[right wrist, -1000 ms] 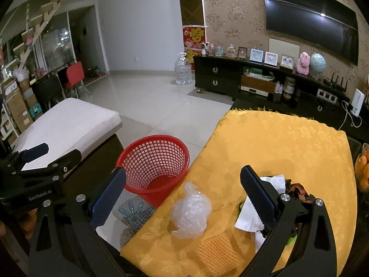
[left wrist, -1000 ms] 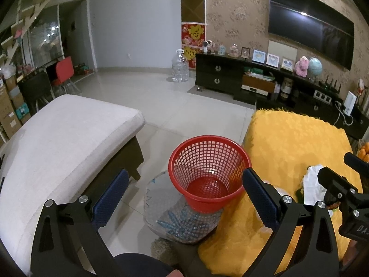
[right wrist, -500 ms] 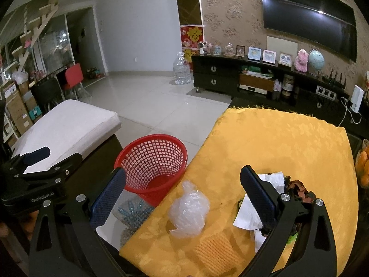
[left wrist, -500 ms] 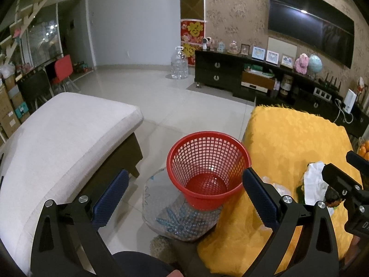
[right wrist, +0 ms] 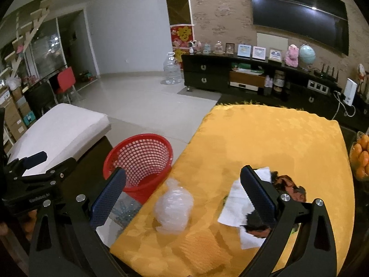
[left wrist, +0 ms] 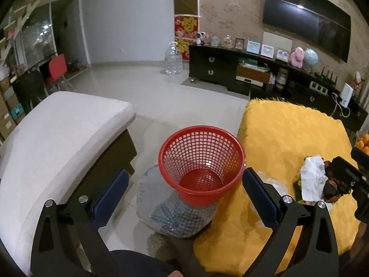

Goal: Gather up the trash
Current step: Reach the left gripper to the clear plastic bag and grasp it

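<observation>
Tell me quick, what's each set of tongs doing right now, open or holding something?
Left tongs: open, holding nothing, aimed over the red basket.
Right tongs: open, holding nothing, above the crumpled plastic bag on the yellow tablecloth.

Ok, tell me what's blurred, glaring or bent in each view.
Left wrist view: the fisheye bows the TV, a lamp glares on it, and the room is dim. Right wrist view: the plastic bag and tissue are smeared, with the same glare on the TV.
</observation>
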{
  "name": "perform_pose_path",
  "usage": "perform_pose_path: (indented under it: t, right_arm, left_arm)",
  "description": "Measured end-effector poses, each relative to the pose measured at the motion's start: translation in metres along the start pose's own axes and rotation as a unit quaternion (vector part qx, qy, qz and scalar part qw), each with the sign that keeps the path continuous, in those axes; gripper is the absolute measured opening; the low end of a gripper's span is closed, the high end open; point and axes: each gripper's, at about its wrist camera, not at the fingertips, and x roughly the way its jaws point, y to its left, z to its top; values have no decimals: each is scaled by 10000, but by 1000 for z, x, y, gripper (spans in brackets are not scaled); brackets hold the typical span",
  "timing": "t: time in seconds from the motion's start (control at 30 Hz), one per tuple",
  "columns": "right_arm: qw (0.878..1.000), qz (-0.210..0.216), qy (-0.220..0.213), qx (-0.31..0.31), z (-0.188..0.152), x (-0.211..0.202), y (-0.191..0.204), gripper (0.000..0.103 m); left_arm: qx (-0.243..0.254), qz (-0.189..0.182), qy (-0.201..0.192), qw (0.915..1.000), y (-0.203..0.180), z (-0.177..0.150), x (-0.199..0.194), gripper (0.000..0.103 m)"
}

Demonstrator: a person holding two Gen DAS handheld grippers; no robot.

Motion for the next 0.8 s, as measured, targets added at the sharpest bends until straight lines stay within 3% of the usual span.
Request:
perform_pose_path:
  t: [0.37,0.63,0.8]
  right_arm:
    - [9963,-720,-17,466,-16,-22,-74,96]
    - [9892,-1135,125,915,-39,-36,-121,96]
    - [9860,-1272,198,1056,-52,-37,-136,96]
  left_arm:
    - [577,-643,419,9954,-51,-8,26,95]
    - [1353,-1137,798,9810,-117,-26,58,95]
    - [1498,-1298,1051,9745,-138,-32,83,95]
